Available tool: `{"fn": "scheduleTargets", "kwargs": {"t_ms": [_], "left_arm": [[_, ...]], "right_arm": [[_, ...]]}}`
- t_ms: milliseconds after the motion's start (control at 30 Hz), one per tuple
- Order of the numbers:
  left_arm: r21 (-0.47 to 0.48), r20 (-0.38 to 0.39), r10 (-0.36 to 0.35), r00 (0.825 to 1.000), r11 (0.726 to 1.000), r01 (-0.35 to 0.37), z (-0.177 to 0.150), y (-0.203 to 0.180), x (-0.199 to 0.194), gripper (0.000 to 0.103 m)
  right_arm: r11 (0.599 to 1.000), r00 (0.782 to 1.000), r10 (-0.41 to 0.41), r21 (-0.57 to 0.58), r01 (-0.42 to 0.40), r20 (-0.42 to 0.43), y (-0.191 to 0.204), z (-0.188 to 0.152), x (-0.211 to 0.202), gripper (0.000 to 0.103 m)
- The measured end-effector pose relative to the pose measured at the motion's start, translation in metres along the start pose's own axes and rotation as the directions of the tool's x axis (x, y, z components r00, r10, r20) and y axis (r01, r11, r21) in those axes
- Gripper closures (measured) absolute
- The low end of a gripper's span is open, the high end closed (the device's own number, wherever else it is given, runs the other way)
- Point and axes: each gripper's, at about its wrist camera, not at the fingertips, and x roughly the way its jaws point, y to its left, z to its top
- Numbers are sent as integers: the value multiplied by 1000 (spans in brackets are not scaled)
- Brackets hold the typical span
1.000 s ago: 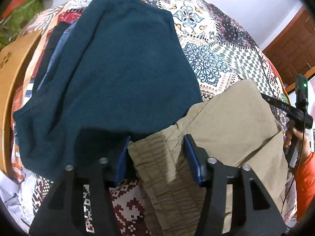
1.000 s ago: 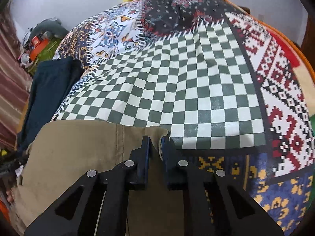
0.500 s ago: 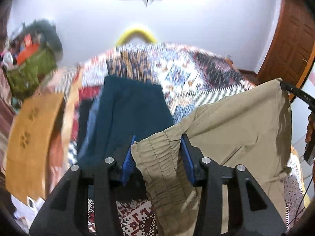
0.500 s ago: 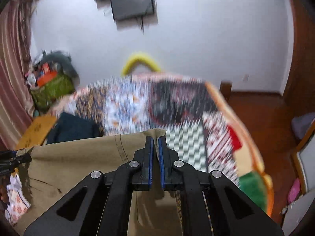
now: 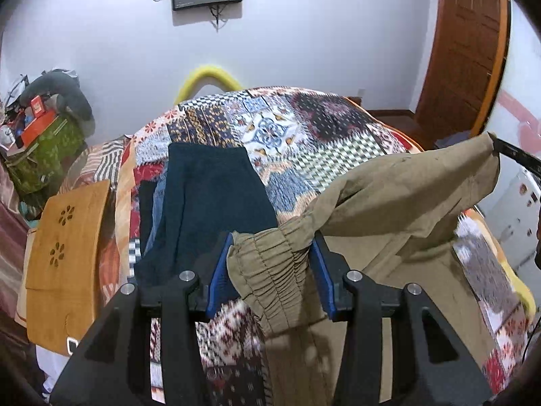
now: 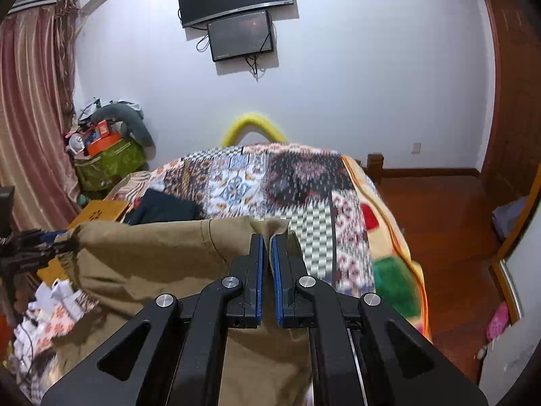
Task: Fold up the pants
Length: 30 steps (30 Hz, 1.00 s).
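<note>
The khaki pants [image 5: 399, 209] hang in the air above the bed, stretched between my two grippers. My left gripper [image 5: 272, 253] is shut on the bunched elastic waistband [image 5: 270, 267]. My right gripper [image 6: 267, 247] is shut on the far hem of the khaki pants [image 6: 152, 250], its blue pads nearly touching. The right gripper's tip shows at the right edge of the left wrist view [image 5: 514, 154], and the left gripper shows at the left edge of the right wrist view [image 6: 37, 247].
A patchwork quilt [image 5: 304, 135] covers the bed. Dark teal clothing [image 5: 209, 203] lies folded on its left side over other garments. A wooden board [image 5: 64, 253] stands at the left. Clutter [image 6: 104, 149] is piled in the far corner; a wooden door [image 5: 470, 44] is at the right.
Both grippers have lifted the khaki pants off the quilt into the air. The views have tilted up from the bed to the far wall.
</note>
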Motion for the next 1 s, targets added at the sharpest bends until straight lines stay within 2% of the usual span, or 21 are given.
{"fn": "scheduleTargets", "kwargs": {"t_ms": [300,467,800,1000], "left_arm": [[83,-39,-20,999,996,23,-64,-22,-29,56],[123,-64,2,998,992,6,-100,-33,-38,56],[86,-119,18,993,996,-7,-149,-30,-40,56],[71,-114,32,993,997,-24,-161,-24,-50,56]], "right_arm": [[1000,997,-1,25,3,-71,10,-75,-44,98],[999,991,0,39,5,-134,19,-122,-54,98],[996,979,0,87,18,-202,29,-183,-70,98],[994,963,-29,94,56,-266,29,-207,-72,98]]}}
